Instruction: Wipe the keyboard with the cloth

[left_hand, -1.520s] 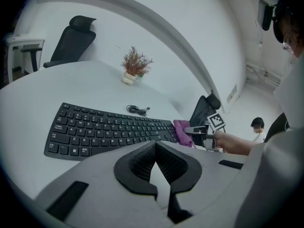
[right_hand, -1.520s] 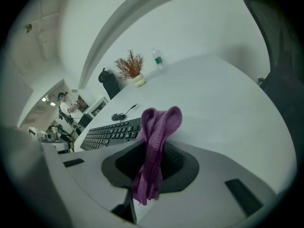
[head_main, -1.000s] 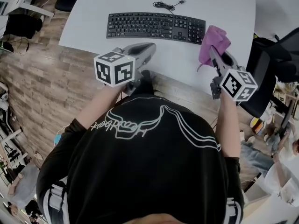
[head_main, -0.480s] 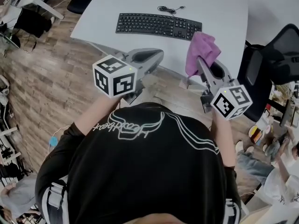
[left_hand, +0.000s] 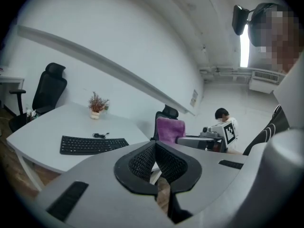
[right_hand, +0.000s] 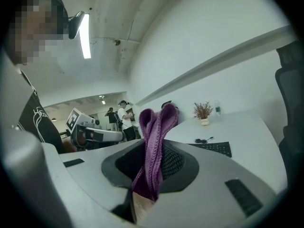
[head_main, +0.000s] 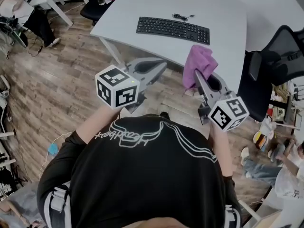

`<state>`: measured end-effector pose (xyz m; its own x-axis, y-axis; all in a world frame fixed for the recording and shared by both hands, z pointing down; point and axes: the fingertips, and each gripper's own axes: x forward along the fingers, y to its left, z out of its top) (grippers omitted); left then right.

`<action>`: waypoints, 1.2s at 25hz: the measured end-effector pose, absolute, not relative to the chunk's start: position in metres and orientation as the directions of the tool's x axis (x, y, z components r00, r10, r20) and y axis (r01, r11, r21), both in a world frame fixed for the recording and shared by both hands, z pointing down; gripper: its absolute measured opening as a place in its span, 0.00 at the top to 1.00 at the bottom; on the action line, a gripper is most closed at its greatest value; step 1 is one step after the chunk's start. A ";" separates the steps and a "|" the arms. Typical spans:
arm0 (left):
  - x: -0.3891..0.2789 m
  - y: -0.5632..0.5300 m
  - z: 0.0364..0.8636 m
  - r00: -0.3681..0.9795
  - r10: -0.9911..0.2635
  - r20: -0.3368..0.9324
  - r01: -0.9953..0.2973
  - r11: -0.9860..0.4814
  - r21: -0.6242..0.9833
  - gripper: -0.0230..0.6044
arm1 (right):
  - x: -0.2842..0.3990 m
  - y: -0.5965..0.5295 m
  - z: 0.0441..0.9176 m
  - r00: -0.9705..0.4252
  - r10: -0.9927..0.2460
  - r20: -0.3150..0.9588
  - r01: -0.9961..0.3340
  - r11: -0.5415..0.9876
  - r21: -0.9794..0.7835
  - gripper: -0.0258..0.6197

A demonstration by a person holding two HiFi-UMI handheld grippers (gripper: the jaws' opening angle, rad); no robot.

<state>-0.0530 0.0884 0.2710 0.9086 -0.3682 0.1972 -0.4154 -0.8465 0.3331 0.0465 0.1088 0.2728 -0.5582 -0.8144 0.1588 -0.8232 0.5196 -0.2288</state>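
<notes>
**Right gripper (right_hand: pixel 153 148) clamped on cloth; left gripper closed on nothing**

1. Right gripper view: the jaws pinch a folded purple cloth (right_hand: pixel 156 137). The fold stands up above the pads and the loose end hangs below them.
2. Left gripper (left_hand: pixel 156 145) view: the pads meet at the tip with nothing between them. This view also shows the cloth from the side, raised level with the table (left_hand: pixel 42 132).
3. Head view: both grippers are held at the table's near edge, well short of the keyboard (head_main: pixel 173 29). The keyboard lies flat toward the far edge, with its cable (head_main: pixel 183 17) coiled just behind it.
4. Both gripper views show a small potted plant (left_hand: pixel 97 106) beyond the keyboard. The head view cuts it off at the frame top.
</notes>
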 end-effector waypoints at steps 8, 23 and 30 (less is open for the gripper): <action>-0.110 0.146 0.247 0.917 -0.375 0.139 -0.400 -0.859 0.321 0.95 | -0.016 0.174 0.266 -0.551 -0.819 0.159 -0.828 0.513 -0.228 0.87; -0.138 0.196 0.249 0.925 -0.353 0.141 -0.380 -0.873 0.304 0.95 | -0.041 0.227 0.272 -0.498 -0.849 0.178 -0.863 0.464 -0.201 0.87; -0.151 0.202 0.252 0.929 -0.339 0.147 -0.369 -0.874 0.317 0.95 | -0.054 0.234 0.271 -0.484 -0.855 0.189 -0.870 0.446 -0.212 0.87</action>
